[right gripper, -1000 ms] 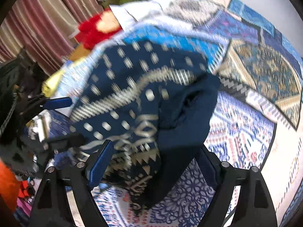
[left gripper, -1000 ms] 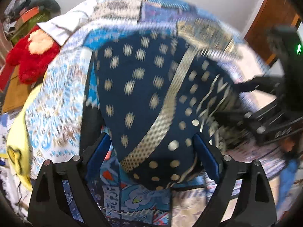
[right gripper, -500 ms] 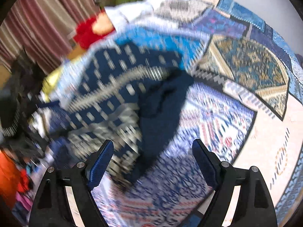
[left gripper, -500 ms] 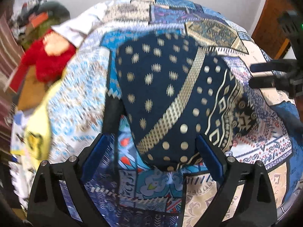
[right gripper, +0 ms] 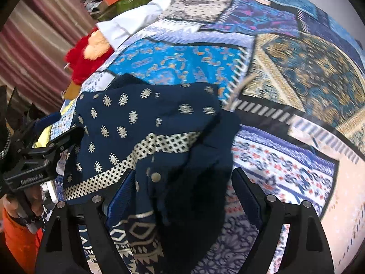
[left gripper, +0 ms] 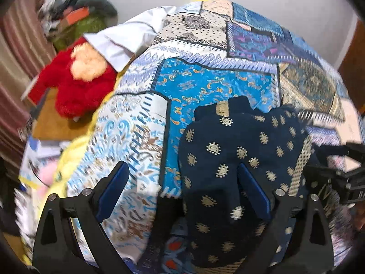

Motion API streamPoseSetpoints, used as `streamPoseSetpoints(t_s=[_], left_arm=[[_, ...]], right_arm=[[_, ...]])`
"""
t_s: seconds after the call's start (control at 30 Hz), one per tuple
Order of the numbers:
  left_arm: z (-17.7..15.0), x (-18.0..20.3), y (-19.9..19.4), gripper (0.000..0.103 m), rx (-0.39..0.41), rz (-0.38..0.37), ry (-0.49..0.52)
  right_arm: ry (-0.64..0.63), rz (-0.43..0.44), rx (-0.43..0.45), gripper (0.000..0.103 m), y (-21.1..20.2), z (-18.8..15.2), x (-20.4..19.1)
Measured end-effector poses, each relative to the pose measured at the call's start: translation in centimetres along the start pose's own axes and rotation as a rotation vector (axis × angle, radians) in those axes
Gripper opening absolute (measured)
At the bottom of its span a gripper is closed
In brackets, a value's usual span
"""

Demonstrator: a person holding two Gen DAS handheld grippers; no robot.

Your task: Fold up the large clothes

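A navy garment [left gripper: 239, 155] with gold motifs and a gold lattice band lies bunched on the patchwork bedspread [left gripper: 205, 80]. My left gripper [left gripper: 182, 189] is open, its right finger over the garment's near edge and its left finger over the bedspread. In the right wrist view the garment [right gripper: 141, 123] lies folded over, with plain navy cloth between the open fingers of my right gripper [right gripper: 182, 191]. The left gripper [right gripper: 41, 155] shows at the left edge there, and the right gripper [left gripper: 337, 173] shows at the right edge of the left wrist view.
A red plush toy [left gripper: 77, 84] and a white cloth [left gripper: 123, 38] lie at the bed's far left. A pile of clutter [left gripper: 77, 20] stands against striped curtains [right gripper: 41, 36]. Yellow cloth [left gripper: 68, 155] hangs at the bed's left edge.
Both grippers have moved further up the bed. The garment's upper part, spread flat a second ago, now lies folded toward me in a shorter, bunched heap.
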State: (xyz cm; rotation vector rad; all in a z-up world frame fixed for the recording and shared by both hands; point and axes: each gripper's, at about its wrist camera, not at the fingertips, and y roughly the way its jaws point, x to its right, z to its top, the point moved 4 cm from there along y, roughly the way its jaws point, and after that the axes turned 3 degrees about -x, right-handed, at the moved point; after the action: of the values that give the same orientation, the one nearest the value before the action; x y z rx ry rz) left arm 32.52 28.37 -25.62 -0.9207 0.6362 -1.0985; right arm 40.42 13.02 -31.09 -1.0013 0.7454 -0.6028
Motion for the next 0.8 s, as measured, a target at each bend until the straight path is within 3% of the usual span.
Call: streamPoseSetpoints(t_s=[0.23,0.37,0.57,0.67,0.8], left_arm=[[-2.0,1.8,-5.5,0.093,0.082,-0.027,0.042],[-3.0,3.3,-13.1,0.093,0.234,-0.048,0.066],[-5.3,5.5,-26.0,0.093,0.517,-0.086,0.094],[-7.3,6.6,-31.2,0.093,0.630,-0.121,0.103],[-10.3,7.9,-36.4,0.093,0.767,-0.091,0.115]], right_arm=[[-0.105,-0.054,0.198,0.084,-7.6,-2.3,-2.4],[-0.123,-0.037,0.358,0.084,-14.1,-4.0,-4.4],[-0.145,-0.046,0.681,0.084,-25.9,-9.3,-8.2],[-0.163,-0.042,0.782,0.084,-29.9,-12.3,-9.8],[-0.174,-0.051,0.892,0.084,-34.0,-16.7,-12.0]])
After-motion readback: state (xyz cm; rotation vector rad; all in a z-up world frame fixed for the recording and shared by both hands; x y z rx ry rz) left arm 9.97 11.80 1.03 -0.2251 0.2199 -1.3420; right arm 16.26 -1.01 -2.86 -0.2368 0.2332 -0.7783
